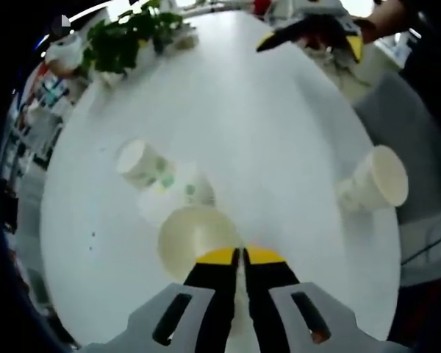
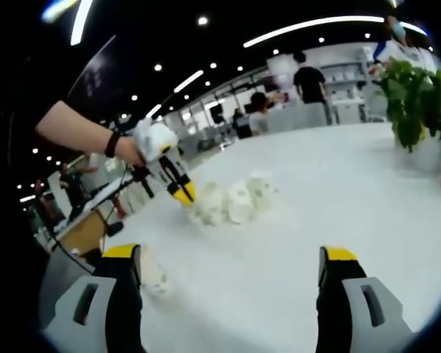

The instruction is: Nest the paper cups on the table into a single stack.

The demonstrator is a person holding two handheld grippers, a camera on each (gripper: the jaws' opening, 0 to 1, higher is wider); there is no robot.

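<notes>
Several white paper cups with green print lie on the round white table (image 1: 279, 132). Two lie on their sides (image 1: 143, 165) (image 1: 187, 190), close together. A third cup (image 1: 195, 239) faces me with its mouth, and my left gripper (image 1: 241, 254) is shut on its rim. Another cup (image 1: 375, 180) lies alone near the table's right edge. My right gripper (image 1: 312, 44) hovers open over the far side. In the right gripper view, my right gripper (image 2: 231, 256) is open and holds nothing. The lone cup (image 2: 158, 279) lies by its left jaw, and the cup cluster (image 2: 235, 202) is further off at the left gripper (image 2: 180, 190).
A potted green plant (image 1: 121, 40) (image 2: 415, 110) stands at the table's edge. A grey chair (image 1: 404, 125) sits beside the table past the lone cup. People (image 2: 309, 77) stand in the office behind. A person's arm (image 2: 81, 132) holds the left gripper.
</notes>
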